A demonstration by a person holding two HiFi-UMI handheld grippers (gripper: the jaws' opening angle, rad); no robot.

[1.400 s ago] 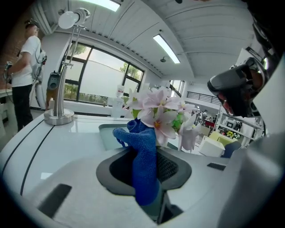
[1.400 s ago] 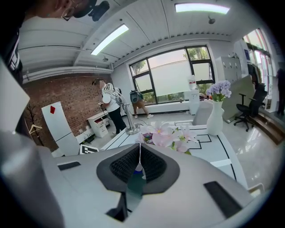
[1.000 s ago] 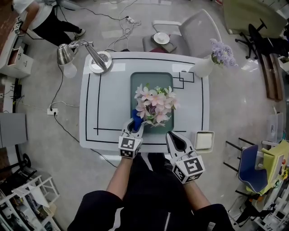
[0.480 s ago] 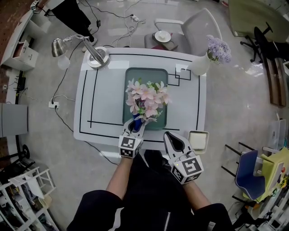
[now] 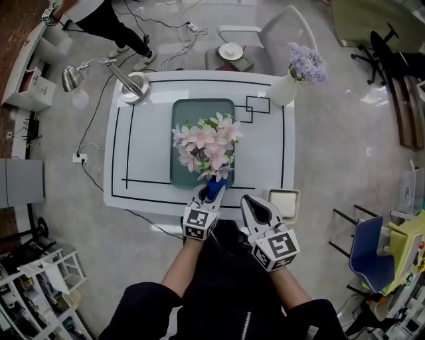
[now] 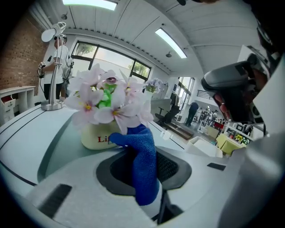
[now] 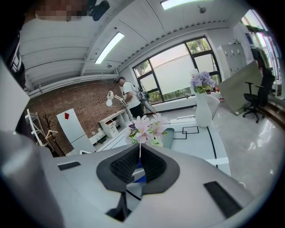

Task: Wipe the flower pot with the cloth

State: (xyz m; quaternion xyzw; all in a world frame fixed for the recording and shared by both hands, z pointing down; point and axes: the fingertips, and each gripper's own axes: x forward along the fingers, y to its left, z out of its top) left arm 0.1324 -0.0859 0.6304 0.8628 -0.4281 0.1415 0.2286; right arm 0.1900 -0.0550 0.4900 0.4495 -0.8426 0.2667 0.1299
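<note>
A cream flower pot (image 6: 99,136) with red lettering holds pink flowers (image 5: 202,145) and stands on a green tray (image 5: 182,113) on the white table (image 5: 265,153). My left gripper (image 5: 210,191) is shut on a blue cloth (image 5: 214,187) at the pot's near side. In the left gripper view the blue cloth (image 6: 143,164) stands up between the jaws of the left gripper (image 6: 142,153), its top reaching the pot under the flowers (image 6: 107,95). My right gripper (image 5: 255,207) hangs shut and empty at the table's near edge. The right gripper (image 7: 139,153) faces the flowers (image 7: 145,128).
A desk lamp (image 5: 123,78) stands at the table's far left corner. A white vase of purple flowers (image 5: 293,78) is at the far right. A small white dish (image 5: 283,202) lies at the near right edge. A chair (image 5: 265,40) and a person (image 5: 99,16) are beyond the table.
My left gripper with the blue cloth has moved right, from the pot's near-left side to its near side. The right gripper has stayed put. The head view has shifted.
</note>
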